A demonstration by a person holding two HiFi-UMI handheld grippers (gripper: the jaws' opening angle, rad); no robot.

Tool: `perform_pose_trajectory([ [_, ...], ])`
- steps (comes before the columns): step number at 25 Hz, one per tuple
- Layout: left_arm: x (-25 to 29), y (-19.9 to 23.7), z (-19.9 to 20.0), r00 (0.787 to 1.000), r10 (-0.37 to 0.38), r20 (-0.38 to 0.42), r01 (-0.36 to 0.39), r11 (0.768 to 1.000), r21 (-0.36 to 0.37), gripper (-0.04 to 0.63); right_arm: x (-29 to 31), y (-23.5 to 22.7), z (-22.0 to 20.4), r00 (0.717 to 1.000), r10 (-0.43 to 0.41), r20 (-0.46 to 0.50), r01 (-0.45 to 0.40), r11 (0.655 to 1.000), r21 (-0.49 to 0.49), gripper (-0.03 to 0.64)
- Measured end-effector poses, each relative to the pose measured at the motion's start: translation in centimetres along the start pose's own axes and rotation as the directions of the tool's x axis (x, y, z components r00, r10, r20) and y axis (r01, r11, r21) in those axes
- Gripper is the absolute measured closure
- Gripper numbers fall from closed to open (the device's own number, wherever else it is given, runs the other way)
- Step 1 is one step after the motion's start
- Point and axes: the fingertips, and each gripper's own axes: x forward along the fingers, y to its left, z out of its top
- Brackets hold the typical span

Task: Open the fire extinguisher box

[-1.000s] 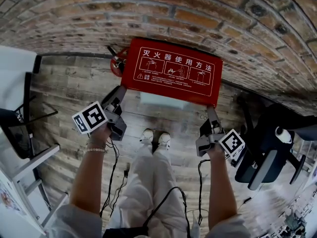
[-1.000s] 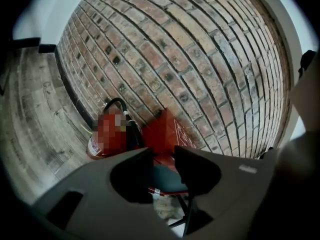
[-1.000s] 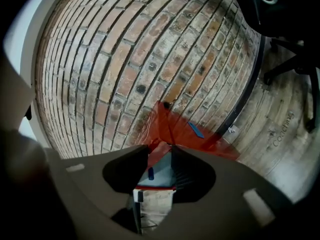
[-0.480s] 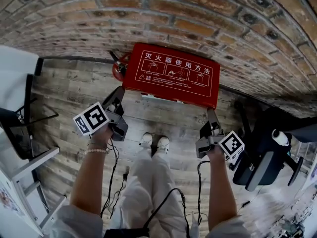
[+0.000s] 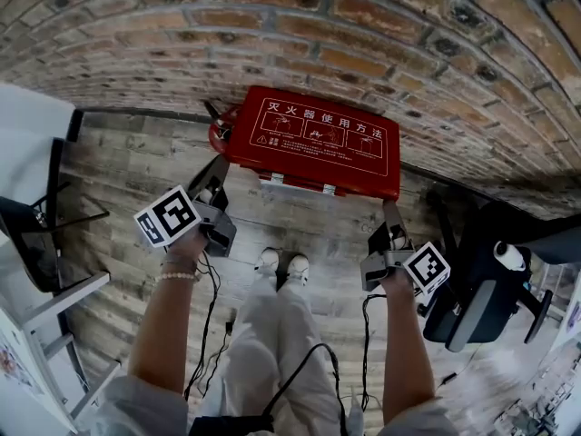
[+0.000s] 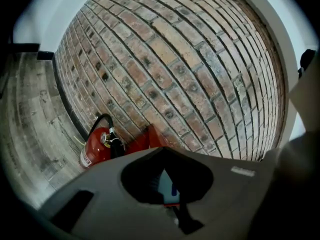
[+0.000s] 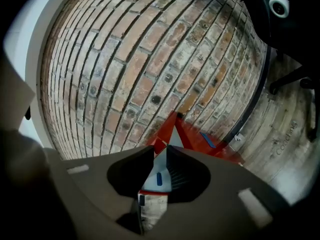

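Fingers of the left gripper (image 5: 223,162) are pinched fully together on the front left corner of the red lid (image 5: 313,139). Those of the right gripper (image 5: 388,206) stand at a middling gap with the front right corner between them, and they have just been closing on it; the right gripper view shows the lid's white underside and red rim wedged between the two dark pads. Behind everything a brick wall (image 5: 363,25) fills the upper part of the head view. Below it runs a worn wooden floor (image 5: 136,162) on which the person stands. The fire extinguisher box (image 5: 295,188) sits on that floor against the foot of the wall, straight ahead of the person and between the two grippers. Its lid, printed with white instruction panels, hinges at the wall side, and its front edge is lifted off the box, so that a pale strip of the body shows beneath it. A dark office chair (image 5: 472,298) stands well off to the right, and white furniture edges into the left. Just beside the box's left end, near the wall, a red fire extinguisher (image 6: 97,149) with a black hose lies on the floor. The person's white shoes (image 5: 283,260) are planted near the box, in front of its middle. Thin black cables (image 5: 211,307) trail from both grippers. Two small metal fittings (image 5: 272,180) show on the pale strip under the lid's front edge.
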Motion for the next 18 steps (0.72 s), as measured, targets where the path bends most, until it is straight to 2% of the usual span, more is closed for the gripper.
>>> perform_pose_trajectory([
  [10,0.2,-2.3,1.9,0.999,-0.030,0.022,0.030,0.999,0.023,0.598,0.1,2.3,1.8,1.000,0.029,0.013,-0.028,0.999,-0.043,0.555],
  [15,0.9,-3.8,2.9,0.998,-0.058,0.029,0.057,0.998,0.040,0.598,0.5,4.0,2.8,0.996,0.084,0.011,-0.082,0.992,-0.101,0.557],
  [18,1.1,-4.3,3.3,0.997,-0.065,0.031,0.063,0.997,0.042,0.598,0.5,4.4,3.3,0.996,0.091,0.018,-0.089,0.992,-0.095,0.558],
])
